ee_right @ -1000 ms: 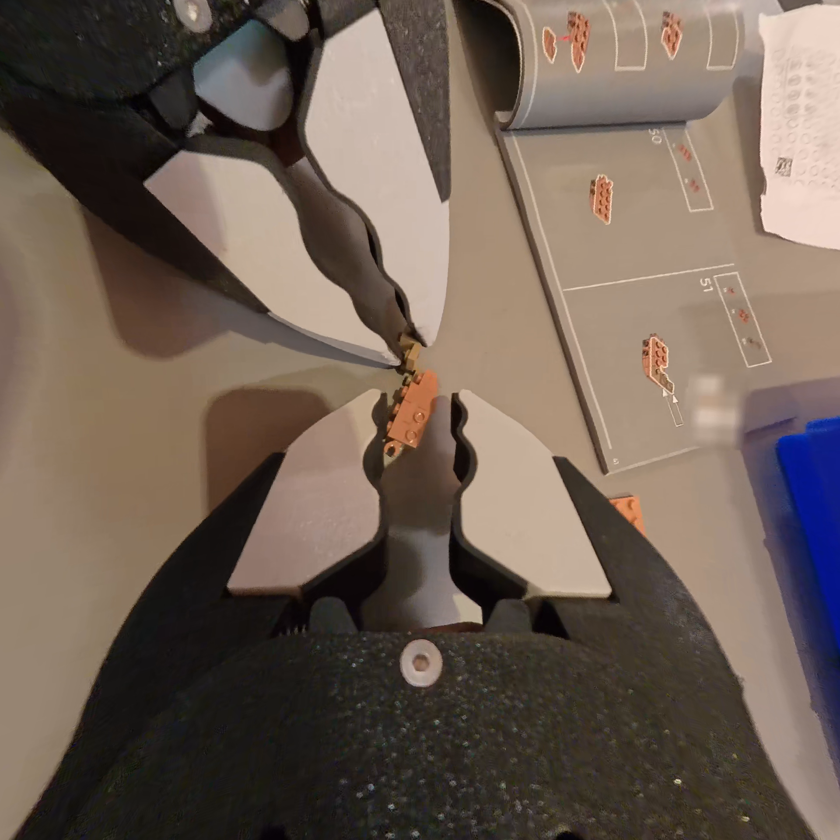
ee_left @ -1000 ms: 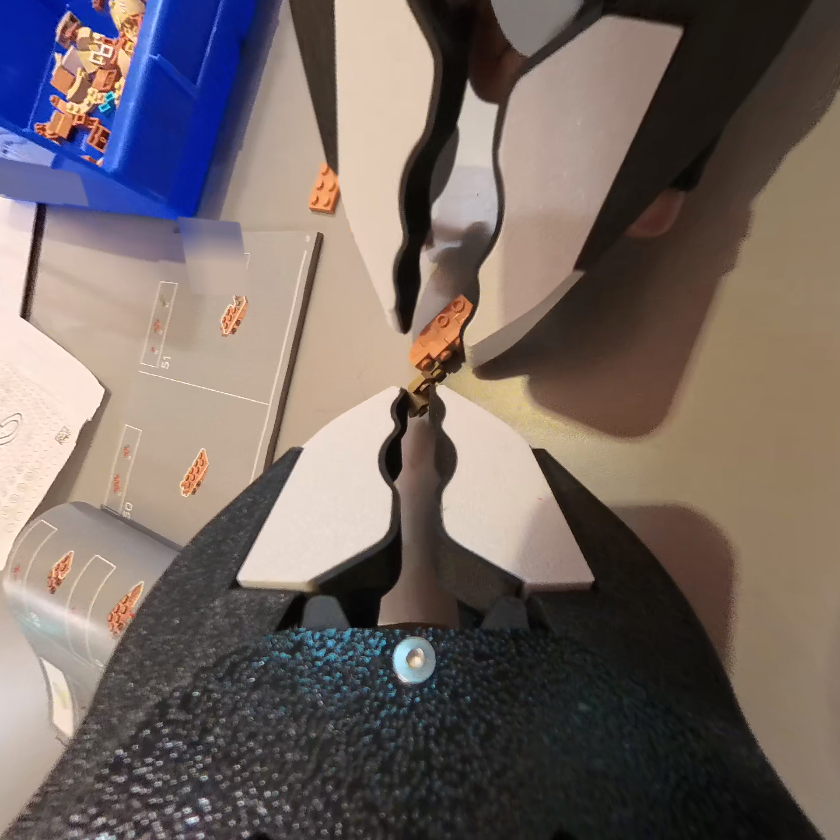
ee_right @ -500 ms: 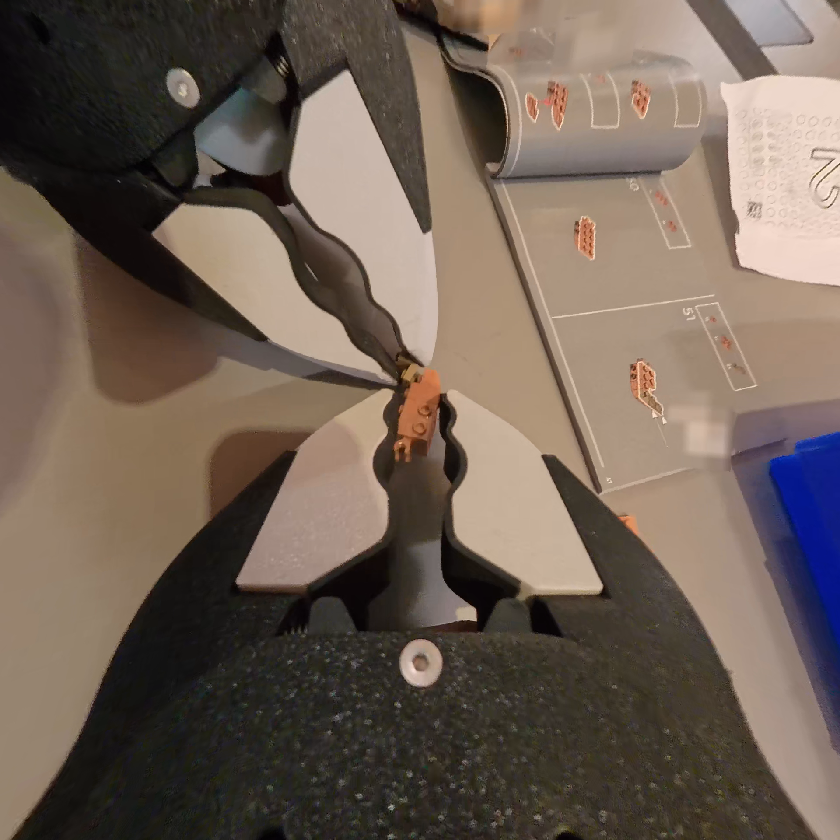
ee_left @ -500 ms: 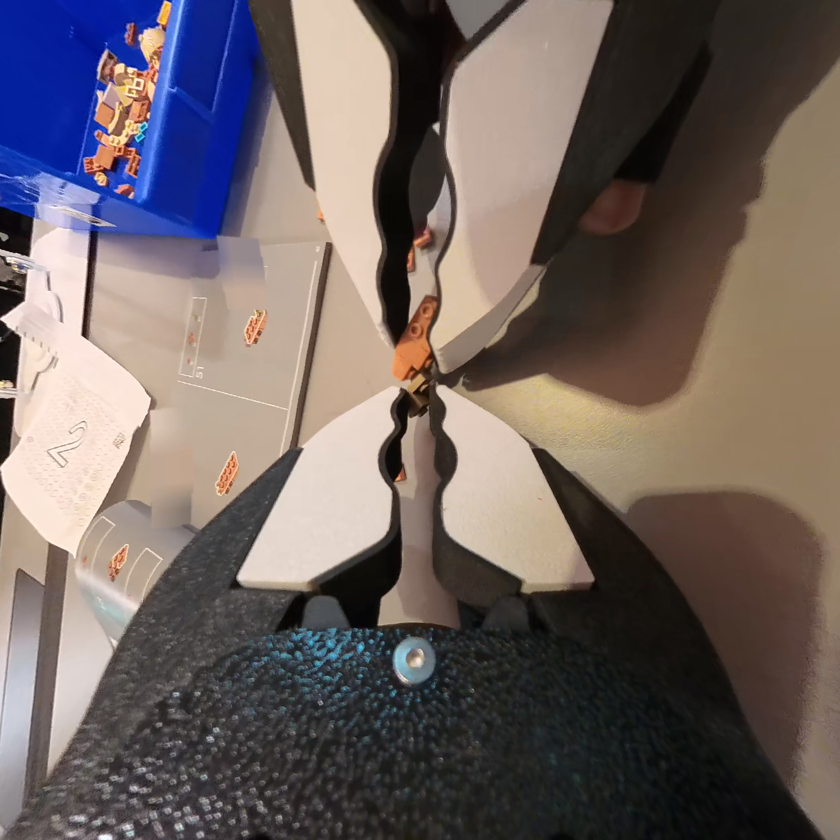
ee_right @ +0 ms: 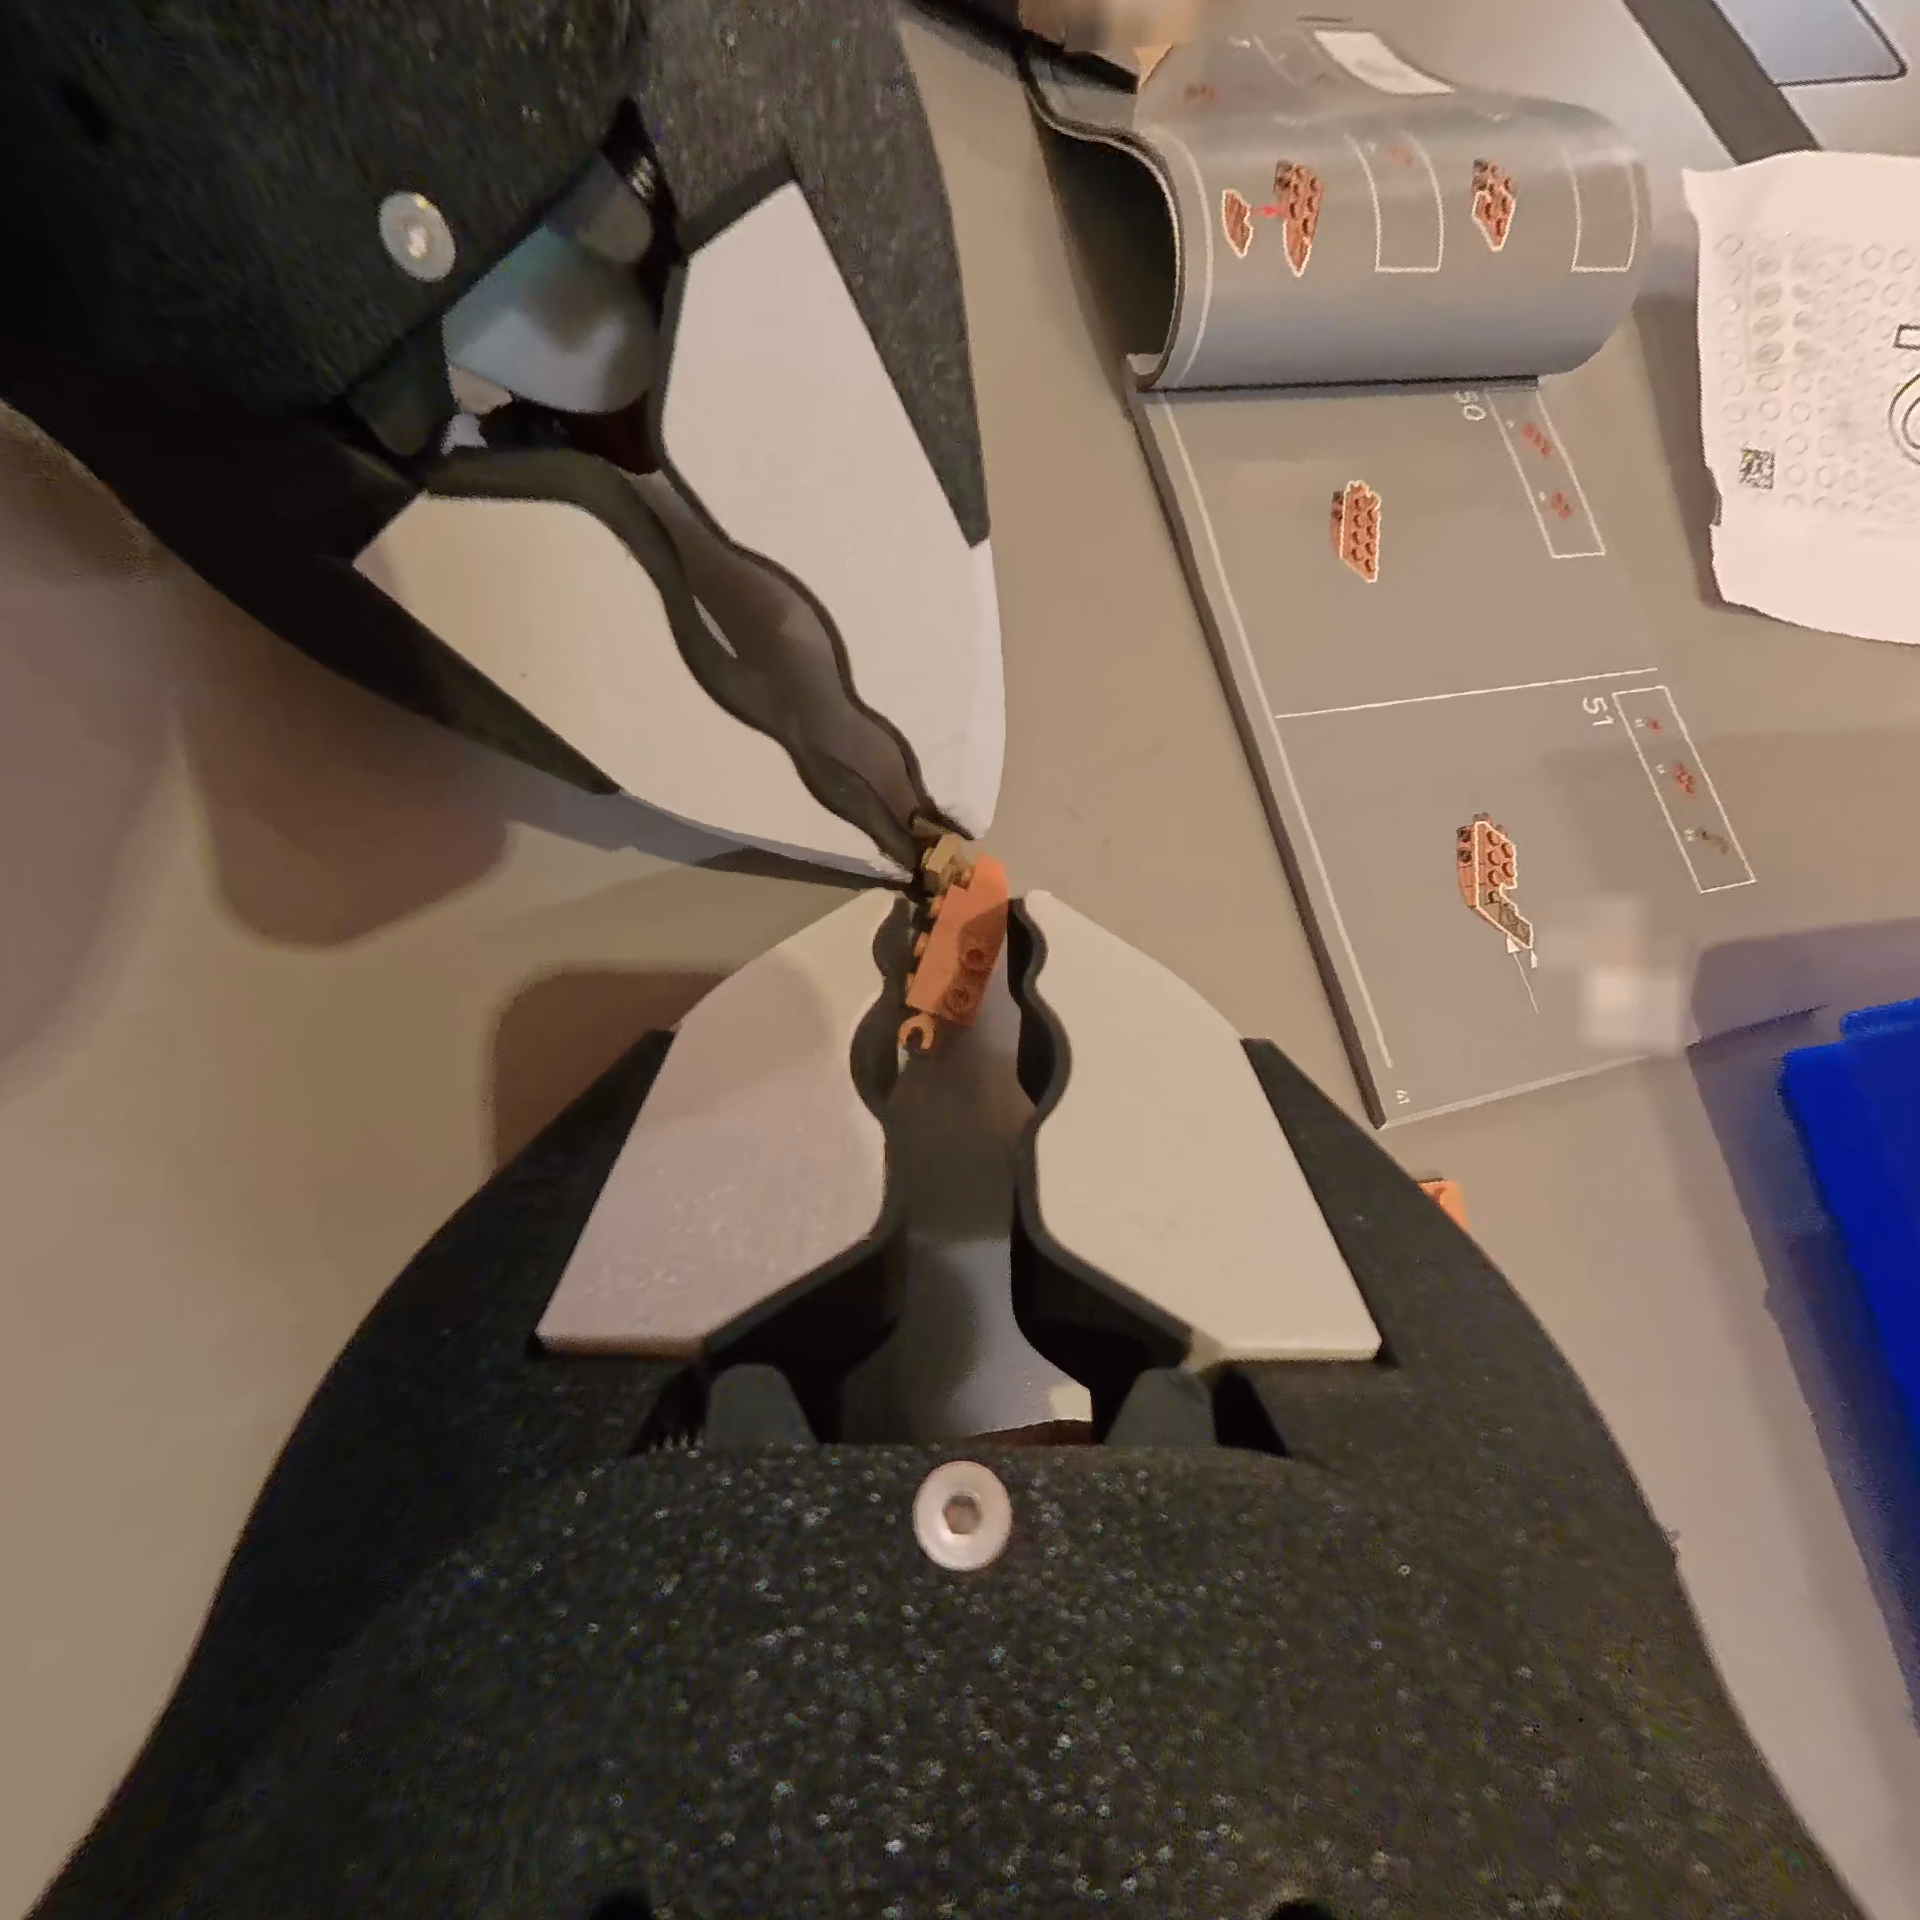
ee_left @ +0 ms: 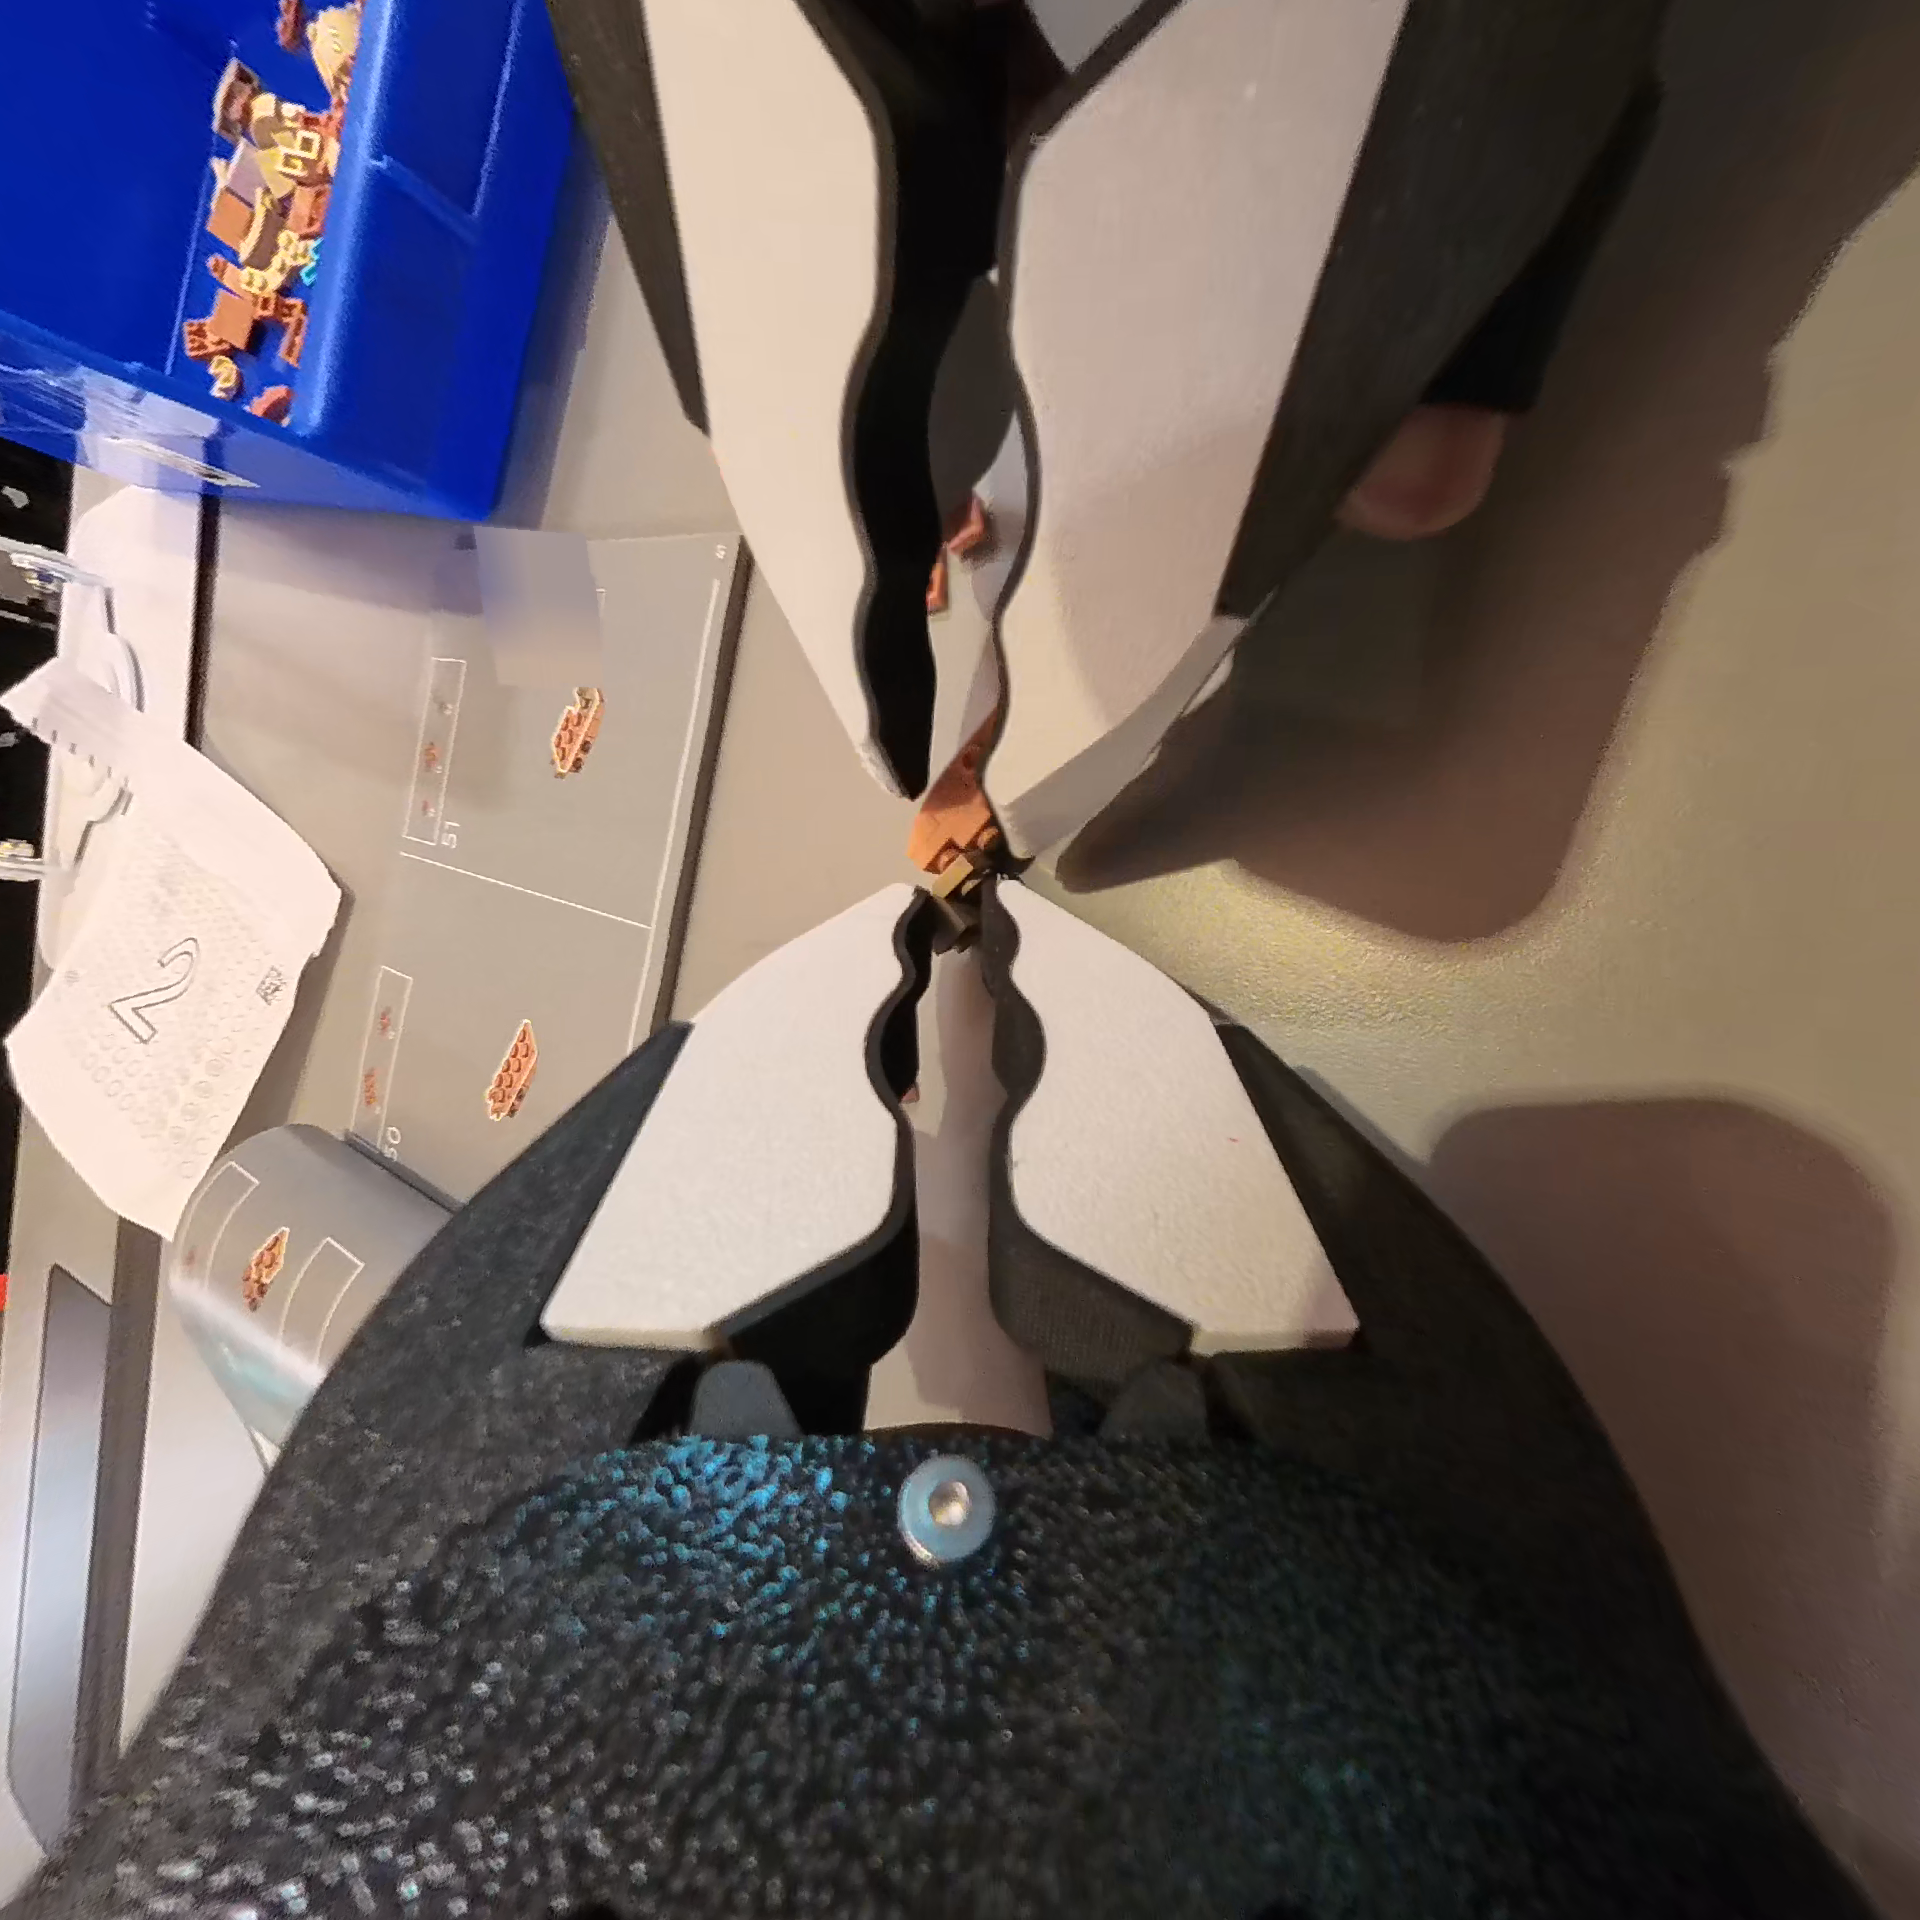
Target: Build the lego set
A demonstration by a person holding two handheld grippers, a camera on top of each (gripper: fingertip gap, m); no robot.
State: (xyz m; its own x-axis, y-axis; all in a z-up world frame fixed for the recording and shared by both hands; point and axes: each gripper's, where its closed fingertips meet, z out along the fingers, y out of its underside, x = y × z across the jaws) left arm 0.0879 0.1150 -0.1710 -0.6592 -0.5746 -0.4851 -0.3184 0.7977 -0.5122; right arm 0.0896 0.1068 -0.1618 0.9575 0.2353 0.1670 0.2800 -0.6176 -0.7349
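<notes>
LEFT TONGS: the left tongs [ee_left: 951, 914], at the frame's centre, are nearly closed, their tips pinching a small tan piece [ee_left: 954, 883] that pokes out beyond them.
RIGHT TONGS: the right tongs [ee_right: 961, 935] stand a little apart and clamp an orange brick assembly [ee_right: 961, 951] across its width, both pads against its sides.
CHANGE: a second ago the right tongs stood wider with the assembly loose between them and a gap to the tan piece; now they have narrowed onto it and that gap is gone.
CONTACT: the tan piece touches the upper end of the orange brick assembly, seen at the centre of both views; whether it is seated I cannot tell.
MEANING: judging from this, the two parts have been brought together and both are held firmly enough to be pressed.
SURROUNDINGS: a grey instruction booklet [ee_right: 1455, 727] lies open at the right of the right wrist view, a white printed sheet [ee_right: 1818, 416] at upper right; a blue bin [ee_left: 260, 208] of small bricks sits upper left in the left view, all on the grey surface [ee_right: 208, 1143].
</notes>
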